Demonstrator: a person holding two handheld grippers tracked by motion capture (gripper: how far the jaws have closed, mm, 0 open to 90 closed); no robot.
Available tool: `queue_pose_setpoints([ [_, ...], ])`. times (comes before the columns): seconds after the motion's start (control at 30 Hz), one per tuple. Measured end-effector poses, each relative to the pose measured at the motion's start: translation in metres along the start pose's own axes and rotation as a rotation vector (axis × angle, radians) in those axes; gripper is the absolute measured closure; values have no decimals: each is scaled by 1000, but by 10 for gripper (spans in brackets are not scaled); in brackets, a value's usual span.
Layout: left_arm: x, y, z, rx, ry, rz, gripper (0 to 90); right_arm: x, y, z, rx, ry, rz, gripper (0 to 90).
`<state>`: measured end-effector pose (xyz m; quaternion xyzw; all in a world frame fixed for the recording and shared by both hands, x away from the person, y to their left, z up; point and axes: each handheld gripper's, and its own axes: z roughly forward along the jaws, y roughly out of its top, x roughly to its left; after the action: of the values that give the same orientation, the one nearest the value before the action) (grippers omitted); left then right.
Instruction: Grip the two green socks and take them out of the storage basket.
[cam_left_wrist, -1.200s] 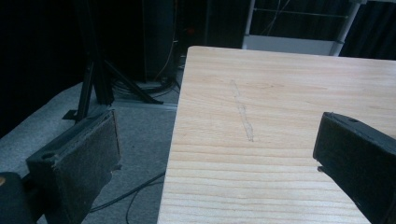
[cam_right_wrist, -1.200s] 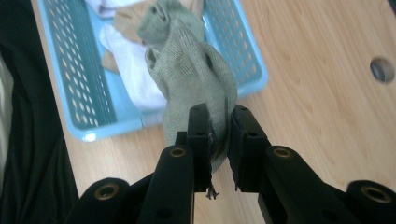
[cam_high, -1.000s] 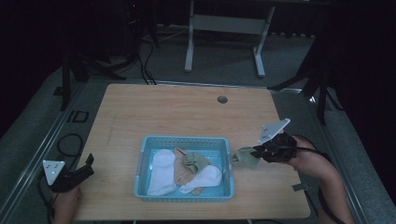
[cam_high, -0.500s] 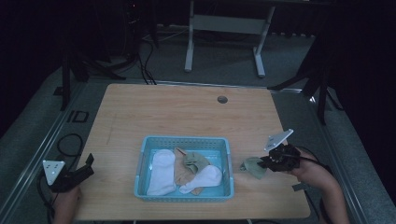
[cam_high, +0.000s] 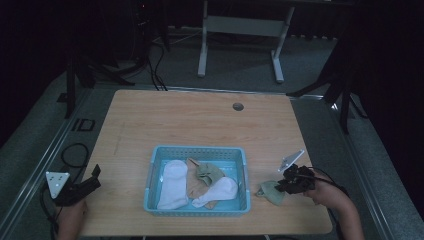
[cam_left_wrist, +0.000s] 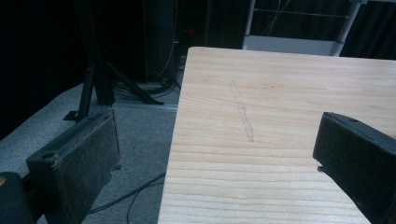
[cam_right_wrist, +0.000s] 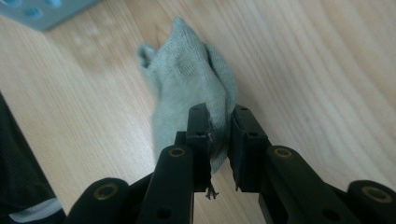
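Now right gripper (cam_right_wrist: 219, 140) pinching green sock (cam_right_wrist: 191, 88), sock touching table (cam_high: 200, 125) just right of basket (cam_high: 197, 210). Left gripper (cam_left_wrist: 219, 154) spread, idle at table's left edge. Advice: release only once sock lies flat, clear of basket.

Green sock (cam_high: 270, 191) in right gripper (cam_high: 286, 185)

Dark room, grey floor (cam_high: 40, 150) (carpeted), white frame (cam_high: 240, 30)
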<state>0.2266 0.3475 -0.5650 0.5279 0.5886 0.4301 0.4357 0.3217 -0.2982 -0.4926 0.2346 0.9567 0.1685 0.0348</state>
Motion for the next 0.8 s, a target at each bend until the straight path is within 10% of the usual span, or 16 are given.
queue_pose_setpoints([
  [0.37, 0, 0, 0, 3, 4, 2, 3, -9, -10, 13, 28, 15, 58, 695],
  [0.8, 0, 0, 0, 3, 4, 0, 3, -3, 15, -29, -30, -30, 25, 472],
])
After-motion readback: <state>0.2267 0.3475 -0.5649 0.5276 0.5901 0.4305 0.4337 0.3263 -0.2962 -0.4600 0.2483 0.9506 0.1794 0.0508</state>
